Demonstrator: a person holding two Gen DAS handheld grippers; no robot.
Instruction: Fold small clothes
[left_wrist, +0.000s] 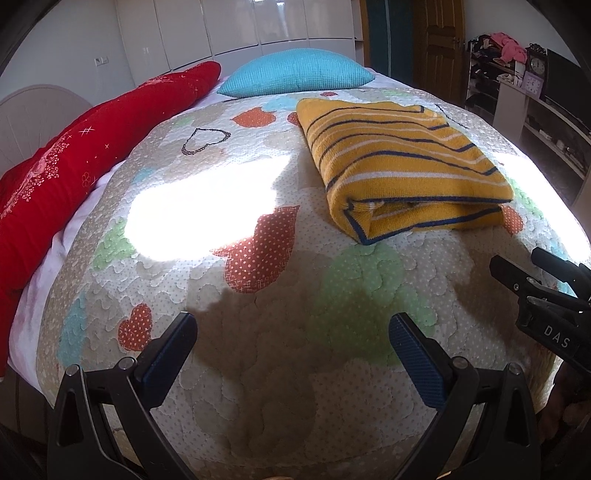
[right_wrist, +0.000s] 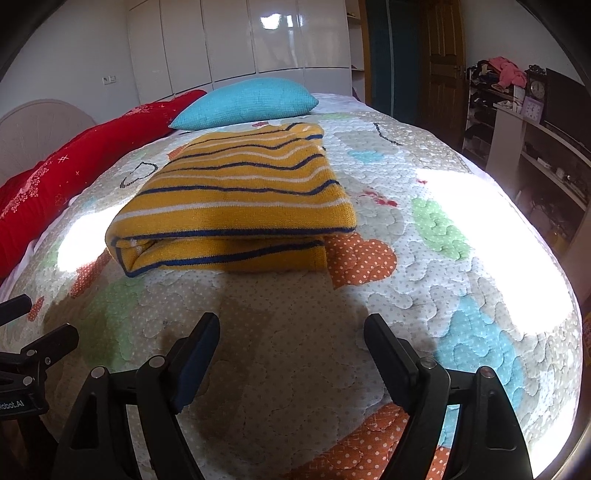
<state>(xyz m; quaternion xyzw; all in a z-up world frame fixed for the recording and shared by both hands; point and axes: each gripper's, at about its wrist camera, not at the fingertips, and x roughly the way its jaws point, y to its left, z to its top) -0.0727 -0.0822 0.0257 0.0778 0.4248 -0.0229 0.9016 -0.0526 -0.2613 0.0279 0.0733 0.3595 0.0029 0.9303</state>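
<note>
A yellow knit garment with navy and white stripes (left_wrist: 402, 162) lies folded into a thick rectangle on the quilted bedspread (left_wrist: 258, 369); it also shows in the right wrist view (right_wrist: 236, 199). My left gripper (left_wrist: 293, 328) is open and empty, hovering above the quilt, short of the garment and to its left. My right gripper (right_wrist: 291, 328) is open and empty, just in front of the garment's near folded edge. The right gripper's body shows at the right edge of the left wrist view (left_wrist: 546, 299).
A turquoise pillow (left_wrist: 295, 72) and a long red cushion (left_wrist: 74, 155) lie at the head of the bed. White wardrobes (right_wrist: 240, 37) stand behind. A wooden door (right_wrist: 441, 59) and shelves with clocks and clutter (right_wrist: 517, 96) are at the right. Bright sun patches fall on the quilt.
</note>
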